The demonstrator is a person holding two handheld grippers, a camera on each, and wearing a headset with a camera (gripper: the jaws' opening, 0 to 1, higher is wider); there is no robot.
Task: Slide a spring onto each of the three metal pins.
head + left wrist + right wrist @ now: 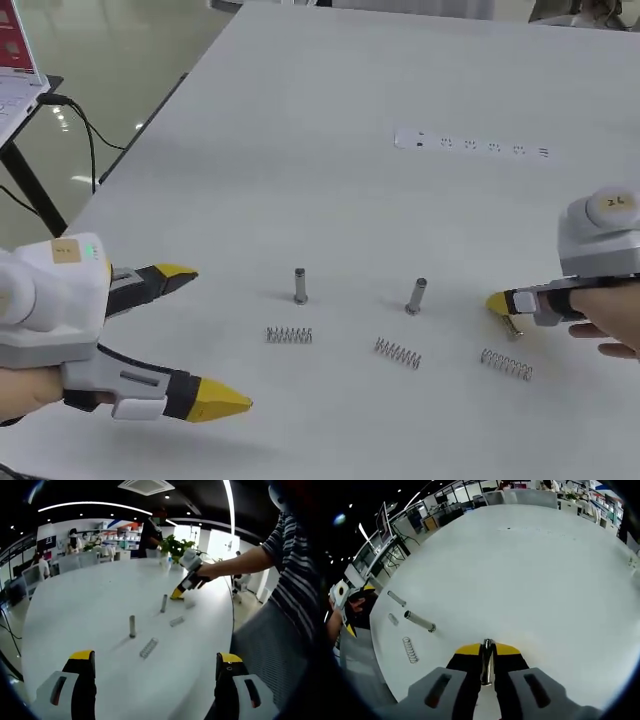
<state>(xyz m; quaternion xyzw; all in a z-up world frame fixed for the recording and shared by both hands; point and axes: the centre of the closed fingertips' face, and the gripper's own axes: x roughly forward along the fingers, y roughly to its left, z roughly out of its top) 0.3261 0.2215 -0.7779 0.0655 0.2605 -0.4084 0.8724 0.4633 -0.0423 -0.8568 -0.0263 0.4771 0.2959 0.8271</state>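
Your right tool (488, 649) is closed tight on the gripped pin (487, 662). The pin runs lengthwise between the jaws, its top end level with the yellow tips and its lower end hidden between the jaws. Your left tool (156, 656) is spread wide and has nothing in it.

Straight ahead of the left tool, the left spring (149, 647) lies on the white desk (75, 605), and the outer pin (132, 626) stands just beyond it. Farther out along the same line are the middle spring (176, 621) and the middle pin (164, 603), with the right tool low over the desk behind them. The right spring (506, 364) lies just on your side of the right tool's tips, and the middle pin stands just beside those tips.

Well beyond both tools a white power strip (470, 145) lies flat on the desk. Off the desk edge on the left tool's side are a laptop (15, 70) and a black cable (88, 130). Your striped sleeve (285, 545) reaches in from the right of the left gripper view.

In the head view the right tool is cut off at the picture's edge, and the pin in it is hard to tell from the yellow tip. From the left tool, the spring beside the right tool's tip is only a pale blur.
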